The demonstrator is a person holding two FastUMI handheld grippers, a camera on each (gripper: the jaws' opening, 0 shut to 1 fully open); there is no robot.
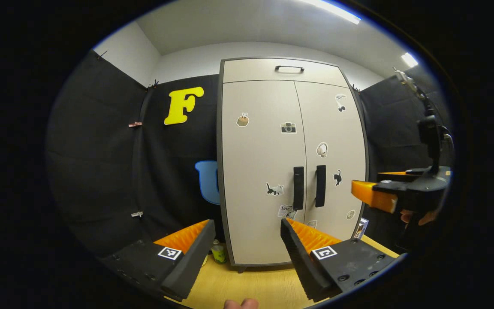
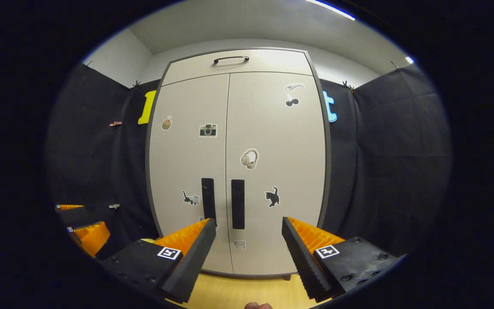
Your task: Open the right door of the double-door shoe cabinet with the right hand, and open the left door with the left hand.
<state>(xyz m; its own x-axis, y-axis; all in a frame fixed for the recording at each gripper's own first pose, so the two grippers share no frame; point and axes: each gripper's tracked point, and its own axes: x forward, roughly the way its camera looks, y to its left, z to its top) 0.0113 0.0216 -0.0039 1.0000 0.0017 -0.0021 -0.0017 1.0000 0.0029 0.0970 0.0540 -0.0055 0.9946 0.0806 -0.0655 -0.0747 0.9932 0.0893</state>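
In the left gripper view the left tool (image 1: 247, 231) sits at the bottom, its two fingers spread wide apart with nothing between them, pointing level toward the shoe cabinet (image 1: 292, 163). A bit of the hand (image 1: 240, 304) holding it peeks in at the lower edge. Between the spread fingers lies the lower part of the left door (image 1: 260, 171), and the left handle (image 1: 298, 188) stands just above the tip of the finger seen on the right, apart from it. Both doors are shut, their two upright handles side by side at the middle seam.

In the right gripper view the right tool (image 2: 247, 229) is posed the same way, level and facing the cabinet, fingers wide apart and empty. The right handle (image 2: 237, 204) hangs in the gap between the fingertips, clear of both, on the closed right door (image 2: 277, 171). The left tool shows again low at the left edge of this view.

The right tool (image 1: 373, 195) also appears at the far right of the left gripper view, held by a hand (image 1: 416, 216) beside the cabinet's right side. The cabinet stands on the wooden bench (image 1: 247, 283) toward its far edge. A small green bottle (image 1: 218, 253) stands by the cabinet's lower left corner, and a small box (image 1: 361, 227) by its lower right corner.
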